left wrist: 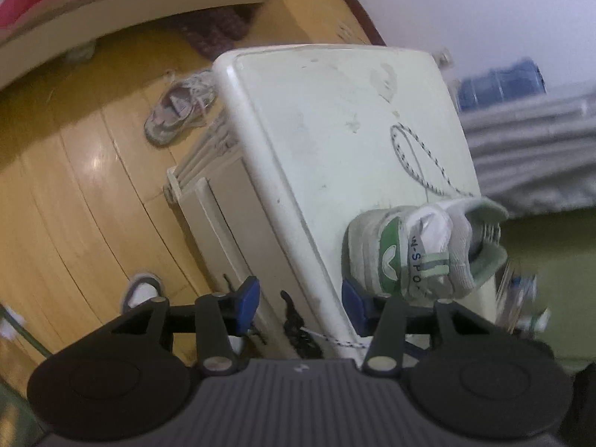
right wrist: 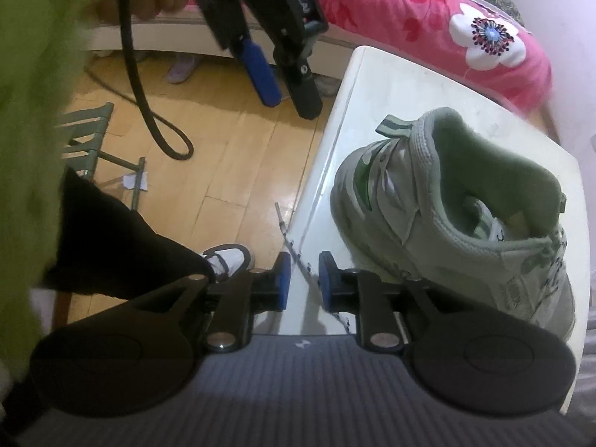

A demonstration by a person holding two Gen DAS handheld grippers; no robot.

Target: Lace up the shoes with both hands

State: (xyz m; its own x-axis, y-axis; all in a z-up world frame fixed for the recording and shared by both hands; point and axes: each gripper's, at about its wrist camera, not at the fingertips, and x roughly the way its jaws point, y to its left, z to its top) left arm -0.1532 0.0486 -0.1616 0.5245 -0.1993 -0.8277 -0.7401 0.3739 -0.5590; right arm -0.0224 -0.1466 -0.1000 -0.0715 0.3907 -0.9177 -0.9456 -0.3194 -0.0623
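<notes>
Two-handed job: sneaker parked lower right on table, heel toward left gripper, spread wide; speckled lace trailing over the edge between right gripper's parted pads, seemingly for pinching.

A home bedroom: floral pink bedding, wooden floor, stray sneaker.

Seen from my left wrist, the shoe at about four o'clock carries a white heel strap printed with letters of which only "N-S P O" can be made out. Just at nine o'clock of that strap, the green heel tab bears a white trefoil-like emblem, with no wording legible. From my right wrist, dark markings on the shoe's side are too blurred to read.
</notes>
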